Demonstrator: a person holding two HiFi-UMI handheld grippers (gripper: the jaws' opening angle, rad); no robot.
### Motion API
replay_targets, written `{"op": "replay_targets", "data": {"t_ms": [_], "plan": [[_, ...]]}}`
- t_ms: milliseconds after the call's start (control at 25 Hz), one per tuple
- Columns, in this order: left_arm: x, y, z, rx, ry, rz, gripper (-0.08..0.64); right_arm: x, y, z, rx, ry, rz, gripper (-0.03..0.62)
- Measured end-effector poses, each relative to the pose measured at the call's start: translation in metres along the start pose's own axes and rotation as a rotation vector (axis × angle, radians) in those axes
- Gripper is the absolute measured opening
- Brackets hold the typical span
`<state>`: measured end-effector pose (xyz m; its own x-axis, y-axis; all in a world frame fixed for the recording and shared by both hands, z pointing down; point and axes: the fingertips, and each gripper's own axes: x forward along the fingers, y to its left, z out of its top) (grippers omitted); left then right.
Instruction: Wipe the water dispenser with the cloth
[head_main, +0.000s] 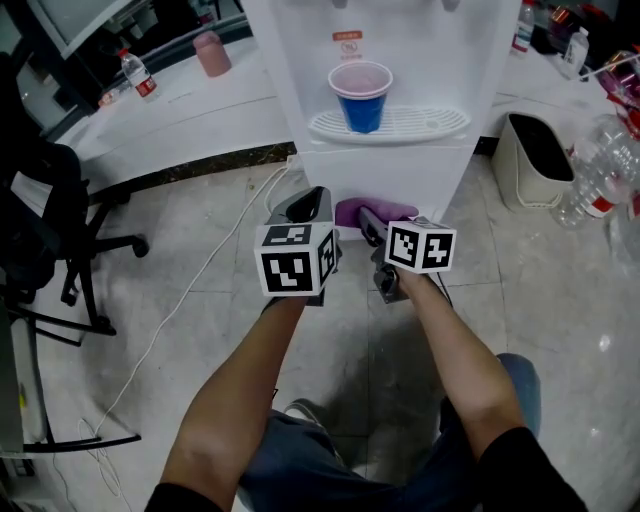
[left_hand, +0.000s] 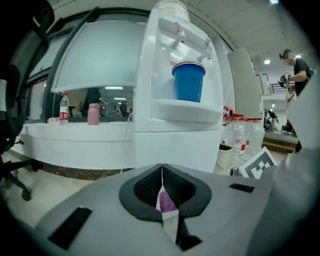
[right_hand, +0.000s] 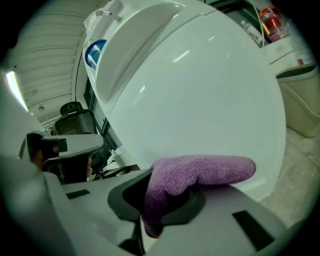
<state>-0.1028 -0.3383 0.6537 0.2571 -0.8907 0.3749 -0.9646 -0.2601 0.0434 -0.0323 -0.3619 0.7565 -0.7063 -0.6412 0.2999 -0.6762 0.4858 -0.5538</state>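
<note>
The water dispenser (head_main: 385, 170) is seen at 12 o'clock in the head view, standing on the tiled floor (head_main: 560, 330). A blue cup (head_main: 361, 95) is set upright on its drip tray (head_main: 425, 125), under the taps.

The purple cloth (head_main: 375, 211) is clamped in the right gripper (head_main: 372, 228) and is held against the lower front panel of the dispenser, near its foot. In the right gripper view the cloth (right_hand: 200, 172) is seen bunched between the jaws, with one end folded out toward 3 o'clock and lying against the white panel.

The left gripper (head_main: 308, 205) is held just beside the right one, at its 9 o'clock, and is pointed at the same lower panel. In the left gripper view its jaws are seen pressed together at the tips, with nothing gripped; only a thin sliver of purple is visible through the slit beneath them. Whether the panel is touched by this gripper cannot be told.

A beige bin (head_main: 535, 160) and some clear plastic bottles (head_main: 590, 190) are found on the floor at 2 o'clock. A curved white table (head_main: 200, 110) runs off at 10 o'clock, with a pink bottle (head_main: 212, 53) and a water bottle (head_main: 137, 75) on it. A black chair (head_main: 50, 230) is placed at 9 o'clock, and a white cable (head_main: 200, 290) is trailed across the floor.
</note>
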Motion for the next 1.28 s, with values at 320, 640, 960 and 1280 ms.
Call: {"op": "replay_targets", "data": {"t_ms": [320,640,960,1280], "plan": [[0.011,-0.036,0.005,0.005,-0.001,-0.036,0.026,-0.05,-0.047,0.021,-0.001,-0.04,-0.093,0.043],[0.019,-0.079,0.008,0.051,0.004,-0.092,0.026,-0.1,-0.097,0.04,0.021,-0.102,-0.205,0.043],[0.022,-0.08,0.003,0.059,0.014,-0.079,0.026,-0.129,-0.12,0.043,0.04,-0.121,-0.255,0.043],[0.014,-0.049,-0.003,0.05,0.012,-0.025,0.026,-0.078,-0.03,0.016,0.043,-0.112,-0.031,0.043]]}}
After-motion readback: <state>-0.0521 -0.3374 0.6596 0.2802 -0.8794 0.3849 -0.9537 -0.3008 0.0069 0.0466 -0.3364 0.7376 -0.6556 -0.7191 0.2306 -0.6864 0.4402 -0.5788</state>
